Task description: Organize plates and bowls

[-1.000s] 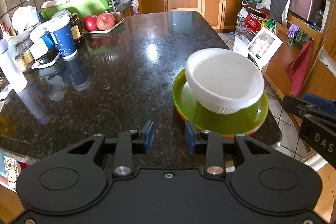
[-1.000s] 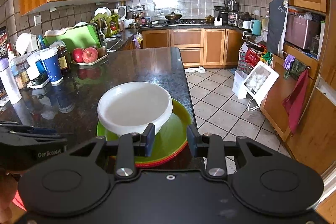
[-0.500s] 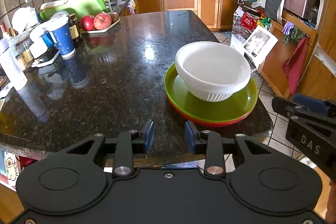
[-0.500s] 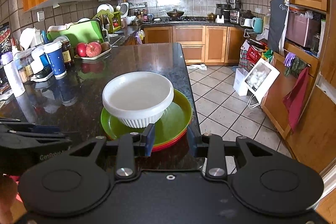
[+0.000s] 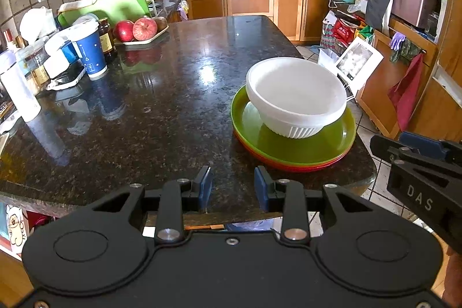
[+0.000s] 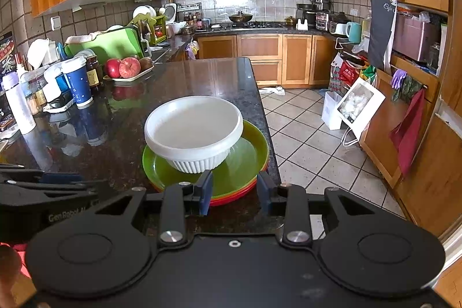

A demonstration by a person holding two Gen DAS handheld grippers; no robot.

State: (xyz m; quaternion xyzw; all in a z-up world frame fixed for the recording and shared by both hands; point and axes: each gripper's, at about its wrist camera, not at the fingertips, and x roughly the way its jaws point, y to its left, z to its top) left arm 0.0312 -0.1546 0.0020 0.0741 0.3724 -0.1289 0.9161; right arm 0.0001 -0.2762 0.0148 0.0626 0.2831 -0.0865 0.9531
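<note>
A white ribbed bowl [image 5: 296, 97] [image 6: 193, 129] stands upright on a stack of plates, a green plate [image 5: 303, 147] [image 6: 245, 163] on top with orange and red rims under it. The stack sits at the near right corner of the dark granite counter [image 5: 173, 106] [image 6: 202, 77]. My left gripper [image 5: 233, 186] hovers open over the counter's front edge, left of the stack, with nothing between its fingers. My right gripper [image 6: 234, 192] is open just short of the stack's near rim and touches nothing. Each gripper shows in the other's view: right gripper [image 5: 418, 152], left gripper [image 6: 43, 184].
Along the counter's left side stand a blue paper cup [image 5: 89, 51], jars, a white bottle [image 5: 17, 88] and a tray of apples [image 5: 135, 31]. To the right the counter ends above tiled floor [image 6: 311, 134], where a white paper bag [image 6: 355, 108] stands.
Both grippers have drawn back a little from the stack, so bowl and plates look smaller and farther off. Bowl and plates stay put; neither gripper's jaws changed.
</note>
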